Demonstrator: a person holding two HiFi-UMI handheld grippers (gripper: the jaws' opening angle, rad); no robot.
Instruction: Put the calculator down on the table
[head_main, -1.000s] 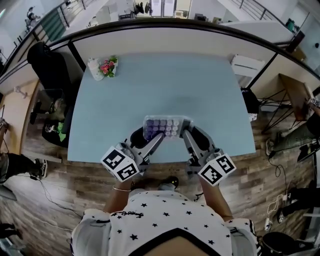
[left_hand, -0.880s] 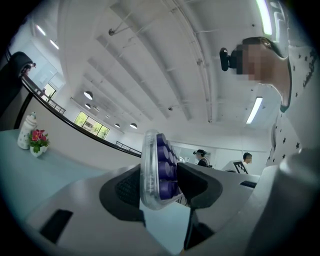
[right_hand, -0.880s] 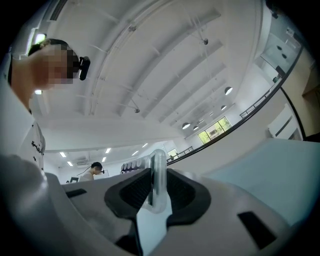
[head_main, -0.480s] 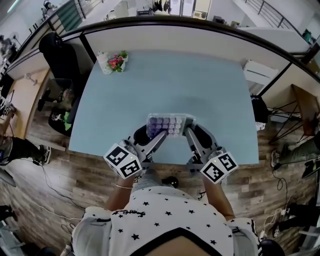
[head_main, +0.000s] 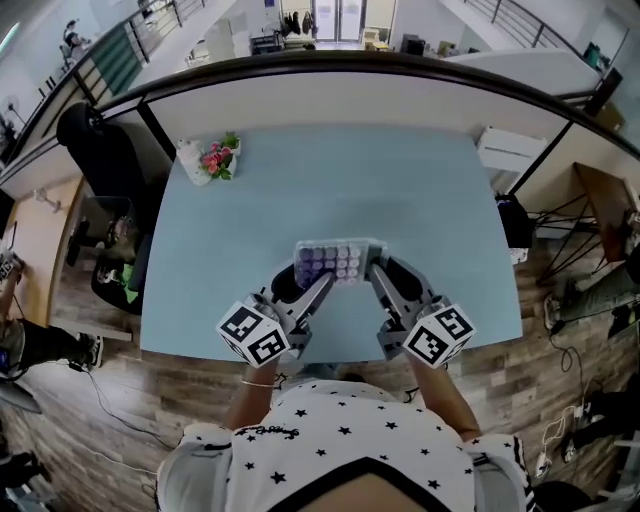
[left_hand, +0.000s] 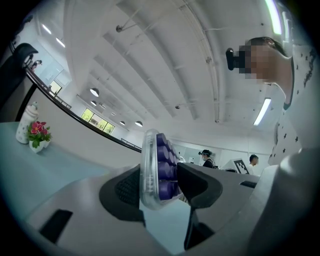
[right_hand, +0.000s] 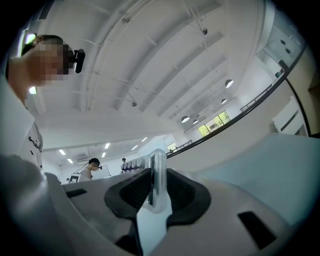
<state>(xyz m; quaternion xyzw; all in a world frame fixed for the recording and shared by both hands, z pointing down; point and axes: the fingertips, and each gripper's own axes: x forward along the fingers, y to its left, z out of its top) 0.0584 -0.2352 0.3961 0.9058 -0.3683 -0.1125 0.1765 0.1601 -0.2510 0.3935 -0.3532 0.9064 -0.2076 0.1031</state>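
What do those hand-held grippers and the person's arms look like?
The left gripper and right gripper are grey, each with two black-padded jaws and a white cube of black square markers. The person wears a short-sleeved white shirt with black stars and a thin bracelet on the left wrist.

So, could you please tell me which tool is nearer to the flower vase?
Left. The left tool grips the calculator at its left end, toward the flower vase; the right tool grips the right end, farther off.
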